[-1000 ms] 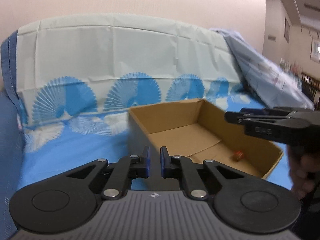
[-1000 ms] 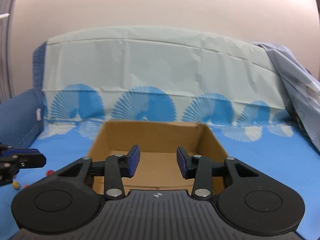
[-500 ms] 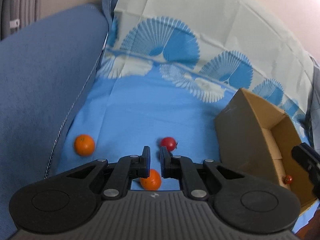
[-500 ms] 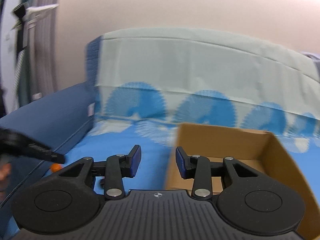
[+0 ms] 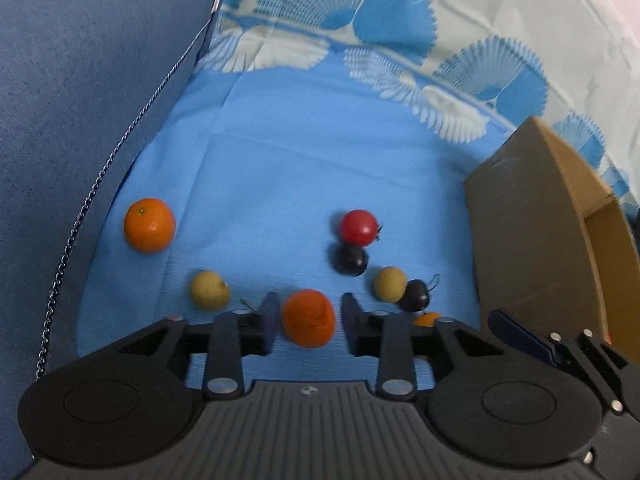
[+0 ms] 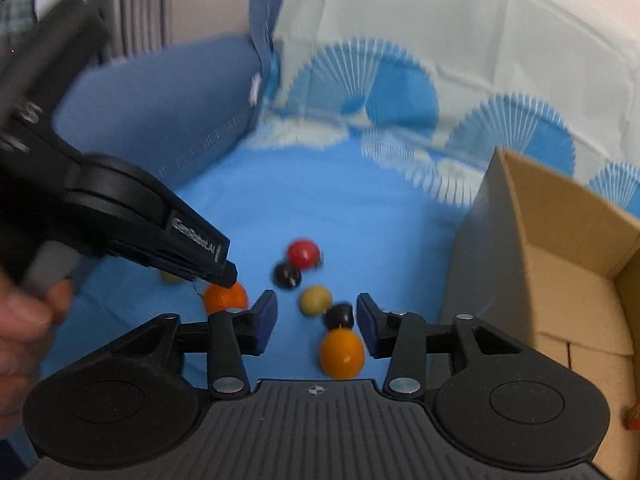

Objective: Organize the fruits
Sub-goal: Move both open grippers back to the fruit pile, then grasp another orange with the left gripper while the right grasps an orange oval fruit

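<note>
Several fruits lie on the blue sheet left of a cardboard box (image 5: 532,216). My left gripper (image 5: 307,320) is open, its fingers on either side of an orange (image 5: 309,317). Another orange (image 5: 149,225), a red tomato (image 5: 359,227), two dark fruits (image 5: 351,259) and two tan fruits (image 5: 209,290) lie around. My right gripper (image 6: 317,322) is open above a small orange fruit (image 6: 342,353) and a dark fruit (image 6: 339,316). The box also shows in the right wrist view (image 6: 560,280), with a small red fruit (image 6: 632,416) at the frame's edge.
A blue cushion (image 5: 80,80) borders the sheet on the left. A patterned cover (image 5: 440,40) rises behind. The left gripper's body (image 6: 120,216) crosses the left of the right wrist view. The box stands close on the right.
Both grippers have swung left from the box and down toward the fruits. My left gripper has opened around the orange. The right gripper has stayed open.
</note>
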A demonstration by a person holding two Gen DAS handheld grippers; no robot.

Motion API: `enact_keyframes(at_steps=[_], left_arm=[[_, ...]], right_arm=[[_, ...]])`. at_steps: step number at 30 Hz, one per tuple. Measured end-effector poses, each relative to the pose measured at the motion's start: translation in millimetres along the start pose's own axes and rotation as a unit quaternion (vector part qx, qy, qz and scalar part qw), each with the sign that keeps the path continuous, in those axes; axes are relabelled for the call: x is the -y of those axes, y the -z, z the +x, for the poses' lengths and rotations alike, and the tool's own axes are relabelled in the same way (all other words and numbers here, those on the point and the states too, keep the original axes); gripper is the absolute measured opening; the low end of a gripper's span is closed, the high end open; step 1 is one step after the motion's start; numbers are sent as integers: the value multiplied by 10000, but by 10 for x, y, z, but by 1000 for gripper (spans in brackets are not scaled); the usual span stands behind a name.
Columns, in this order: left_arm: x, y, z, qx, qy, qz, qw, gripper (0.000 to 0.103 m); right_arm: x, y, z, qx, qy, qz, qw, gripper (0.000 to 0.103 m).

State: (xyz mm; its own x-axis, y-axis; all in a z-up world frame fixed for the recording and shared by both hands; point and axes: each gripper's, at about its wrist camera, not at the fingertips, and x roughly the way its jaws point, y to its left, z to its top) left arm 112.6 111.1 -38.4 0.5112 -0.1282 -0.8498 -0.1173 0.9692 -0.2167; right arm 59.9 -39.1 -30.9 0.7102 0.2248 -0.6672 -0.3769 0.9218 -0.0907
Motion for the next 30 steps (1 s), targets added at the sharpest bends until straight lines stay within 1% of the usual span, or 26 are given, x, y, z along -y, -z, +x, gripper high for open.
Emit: enact_keyframes(at_steps=[2, 4, 6, 7, 10, 15, 18, 20, 23, 25, 28, 30], left_arm=[[1, -22, 49, -40, -6, -13, 10000, 40], [14, -36, 91, -72, -29, 11, 10000, 41], [36, -37, 131, -121, -75, 66, 9999, 41], [45, -38, 155, -148, -96, 95, 9998, 41], [74, -41, 221, -234, -154, 159, 9995, 41], [105, -32, 289, -342, -219, 251, 9989, 42], [110, -22, 319, -411, -236, 310, 9984, 42], [105, -18, 323, -416, -232, 351, 9982, 40], [89, -13, 307, -414, -207, 373, 9982, 39], [80, -10, 276, -378, -211, 386, 9983, 39], [50, -6, 198, -295, -140, 321, 9990, 39], [21, 9, 150, -288, -111, 296, 9991, 39]], right_arm=[[9, -2, 144, -233, 95, 21, 9997, 52], [25, -11, 271, -386, 235, 60, 9990, 52], [68, -18, 367, -542, 326, 183, 9978, 55], [99, -16, 415, -633, 338, 256, 9971, 57], [158, 1, 555, -872, 315, 431, 9948, 57], [167, 68, 699, -1193, 280, 504, 9912, 58], [158, 91, 707, -1182, 235, 476, 9916, 54], [141, 87, 680, -1141, 192, 407, 9924, 36], [140, 110, 627, -1111, 204, 383, 9929, 36], [154, 127, 581, -1073, 129, 423, 9932, 35], [118, 128, 490, -971, 85, 283, 9948, 35], [101, 129, 390, -899, -19, 264, 9956, 35]])
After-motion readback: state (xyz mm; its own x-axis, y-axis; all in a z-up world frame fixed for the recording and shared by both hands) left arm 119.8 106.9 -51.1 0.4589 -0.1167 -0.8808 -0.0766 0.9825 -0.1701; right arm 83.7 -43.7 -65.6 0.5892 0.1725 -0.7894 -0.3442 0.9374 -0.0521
